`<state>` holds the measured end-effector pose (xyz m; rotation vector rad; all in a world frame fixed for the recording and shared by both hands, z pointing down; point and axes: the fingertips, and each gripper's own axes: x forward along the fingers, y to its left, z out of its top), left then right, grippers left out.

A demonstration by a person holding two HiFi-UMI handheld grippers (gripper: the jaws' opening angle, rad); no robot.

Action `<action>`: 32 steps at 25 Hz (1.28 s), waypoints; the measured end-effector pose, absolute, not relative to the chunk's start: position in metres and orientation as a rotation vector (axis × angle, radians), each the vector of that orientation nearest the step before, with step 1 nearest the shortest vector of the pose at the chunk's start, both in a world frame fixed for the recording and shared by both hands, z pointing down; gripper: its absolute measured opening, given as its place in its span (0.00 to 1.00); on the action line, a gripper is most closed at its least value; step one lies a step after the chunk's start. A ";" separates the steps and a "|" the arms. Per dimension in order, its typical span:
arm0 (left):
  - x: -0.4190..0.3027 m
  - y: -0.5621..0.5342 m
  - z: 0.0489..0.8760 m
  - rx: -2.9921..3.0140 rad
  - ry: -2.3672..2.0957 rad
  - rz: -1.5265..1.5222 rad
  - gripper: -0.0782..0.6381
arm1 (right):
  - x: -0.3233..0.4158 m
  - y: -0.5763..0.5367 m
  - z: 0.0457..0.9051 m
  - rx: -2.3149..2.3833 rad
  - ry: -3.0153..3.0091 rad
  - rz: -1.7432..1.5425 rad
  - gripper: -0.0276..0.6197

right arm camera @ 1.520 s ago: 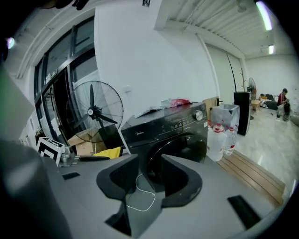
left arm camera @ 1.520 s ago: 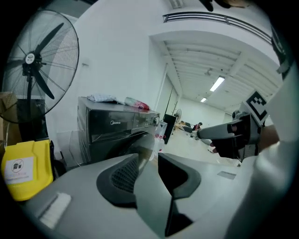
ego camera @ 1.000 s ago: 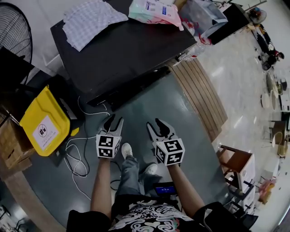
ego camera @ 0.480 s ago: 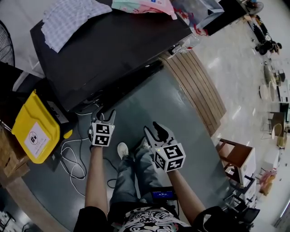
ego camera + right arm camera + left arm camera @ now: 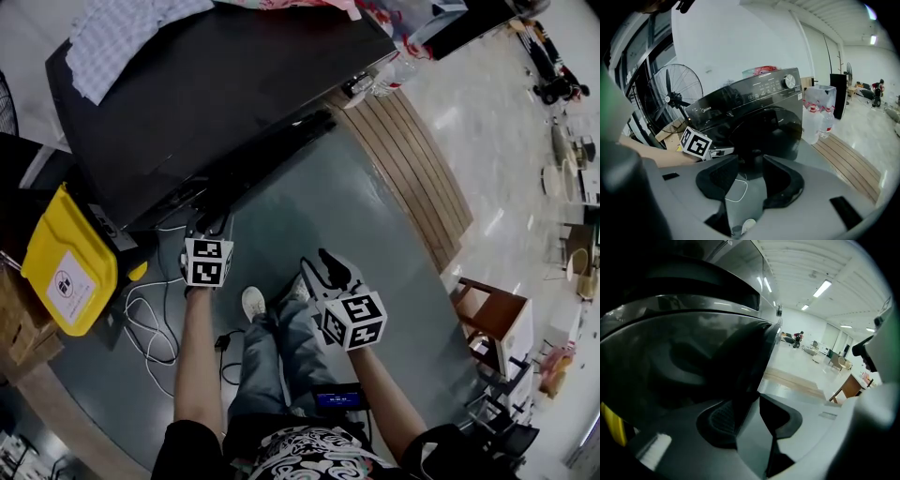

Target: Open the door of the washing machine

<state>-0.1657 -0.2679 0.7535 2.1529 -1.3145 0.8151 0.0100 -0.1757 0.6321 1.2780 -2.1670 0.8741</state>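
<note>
Big open indoor hall, more lab or test space than home. White walls, ribbed ceiling with strip lights, glossy pale floor running far back to scattered furniture. Free-standing washing machine next to large pedestal fan, cardboard boxes, yellow canister. Loose cables across grey flooring. Wooden slat platform alongside.

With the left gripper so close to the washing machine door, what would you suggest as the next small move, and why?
Probably close the left gripper on the edge of the door, ready to pull. Its jaws stand apart and the dark rim appears to run down between them; the door looks shut, and the right gripper hangs back, open and empty.
</note>
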 end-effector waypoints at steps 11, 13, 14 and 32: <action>-0.121 -0.217 0.756 2.073 -1.257 0.748 0.29 | 0.018 -0.176 0.630 1.275 -2.145 0.913 0.30; -0.108 -0.206 0.757 2.054 -1.253 0.754 0.29 | 0.021 -0.180 0.629 1.287 -2.139 0.902 0.30; -0.102 -0.200 0.757 2.050 -1.242 0.757 0.29 | 0.021 -0.182 0.629 1.293 -2.136 0.901 0.30; 0.007 -0.123 0.741 2.250 -0.792 0.842 0.30 | 0.039 -0.217 0.662 1.365 -1.959 0.913 0.39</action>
